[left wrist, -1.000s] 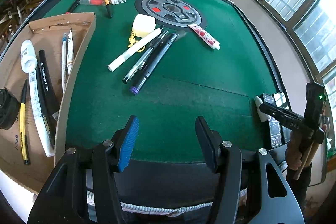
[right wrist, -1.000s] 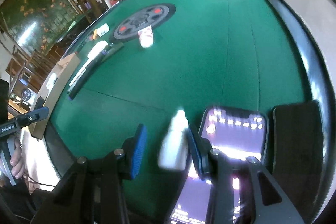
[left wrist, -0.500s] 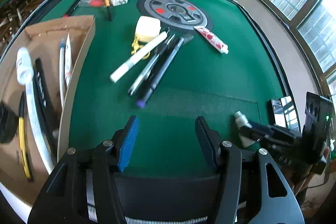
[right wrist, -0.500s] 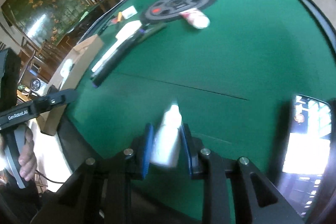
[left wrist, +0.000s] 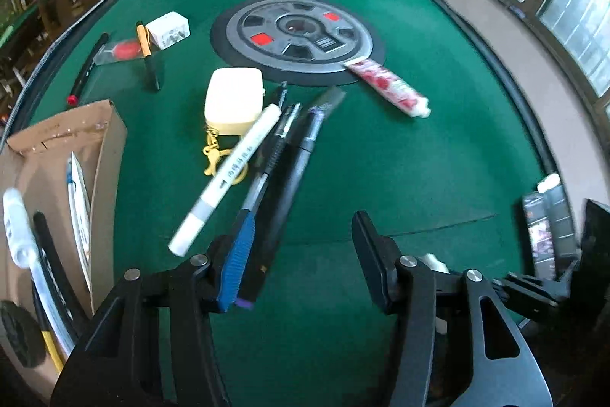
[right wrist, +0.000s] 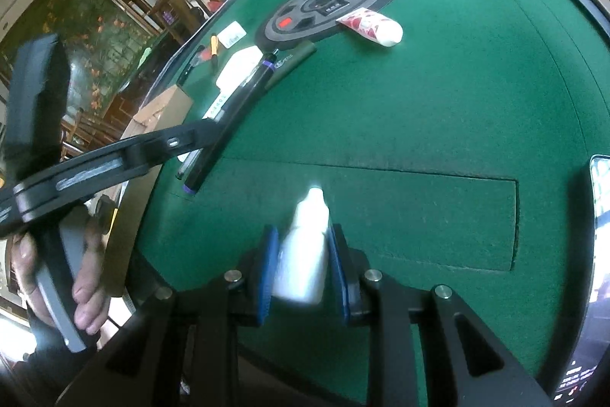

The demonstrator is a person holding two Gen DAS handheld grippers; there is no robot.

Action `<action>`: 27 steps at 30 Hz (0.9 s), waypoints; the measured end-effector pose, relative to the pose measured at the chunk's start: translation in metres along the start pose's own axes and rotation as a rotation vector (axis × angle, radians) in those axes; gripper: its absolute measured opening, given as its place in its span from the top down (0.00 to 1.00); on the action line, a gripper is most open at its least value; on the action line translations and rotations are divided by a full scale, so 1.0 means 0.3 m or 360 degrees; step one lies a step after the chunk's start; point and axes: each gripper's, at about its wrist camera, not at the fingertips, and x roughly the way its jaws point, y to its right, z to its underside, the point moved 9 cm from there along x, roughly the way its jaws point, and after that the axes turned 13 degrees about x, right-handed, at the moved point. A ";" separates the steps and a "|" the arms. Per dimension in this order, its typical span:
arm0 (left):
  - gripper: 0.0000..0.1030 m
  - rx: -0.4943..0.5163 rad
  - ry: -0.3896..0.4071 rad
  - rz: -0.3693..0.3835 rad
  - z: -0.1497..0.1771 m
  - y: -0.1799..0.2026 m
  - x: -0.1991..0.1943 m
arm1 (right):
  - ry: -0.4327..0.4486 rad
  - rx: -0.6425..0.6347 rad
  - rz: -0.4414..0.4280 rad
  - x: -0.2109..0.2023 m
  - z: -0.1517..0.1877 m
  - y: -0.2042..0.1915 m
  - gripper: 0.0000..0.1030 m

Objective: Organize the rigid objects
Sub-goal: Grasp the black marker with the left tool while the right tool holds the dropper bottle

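Over at the far left sits the cardboard box (left wrist: 110, 155), open on top, with a white tube (left wrist: 17, 227), a black pen and a yellow-ended pen lying lengthwise inside it. Just past its far corner, on the green counter (left wrist: 400, 159), lie a thin black pen with a red tip (left wrist: 85, 71), a clear packet with something red in it (left wrist: 118, 50), an orange-and-black pen (left wrist: 148, 58) and a small white box (left wrist: 169, 30).

Moving right, a cream case (left wrist: 233, 102) with a yellow clasp rests near the middle, and leaning across its near edge is a fan of markers: a white marker (left wrist: 225, 178), a slimmer grey-and-black pen (left wrist: 267, 163) touching it, and a long black marker with a purple end (left wrist: 289, 193). The left claw (left wrist: 305, 254) hangs released, jaws wide apart, its blue-padded finger just over the near ends of those markers and nothing between the pads.

Beyond them is the round grey dial (left wrist: 297, 35) set in the counter, and a red-and-white tube (left wrist: 389, 88) lies with its flat end on the dial's rim.

Further right, the right claw (right wrist: 303, 266) is clenched on a small white bottle (right wrist: 305, 254), nozzle pointing away, held above the near part of the counter. At the far right edge lie phones (left wrist: 545, 227) with lit screens.
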 end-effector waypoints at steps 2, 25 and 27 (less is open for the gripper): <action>0.58 0.0016 -0.0025 -0.0005 0.000 0.001 0.021 | 0.0000 -0.0006 0.0005 0.000 0.002 -0.007 0.75; 0.86 0.0151 -0.0086 -0.0029 0.143 0.072 0.024 | 0.0089 -0.0062 0.0206 0.014 0.026 -0.037 0.74; 0.86 0.0104 -0.0096 0.0063 0.199 0.095 -0.004 | 0.0104 -0.0065 0.0227 0.014 0.034 -0.040 0.74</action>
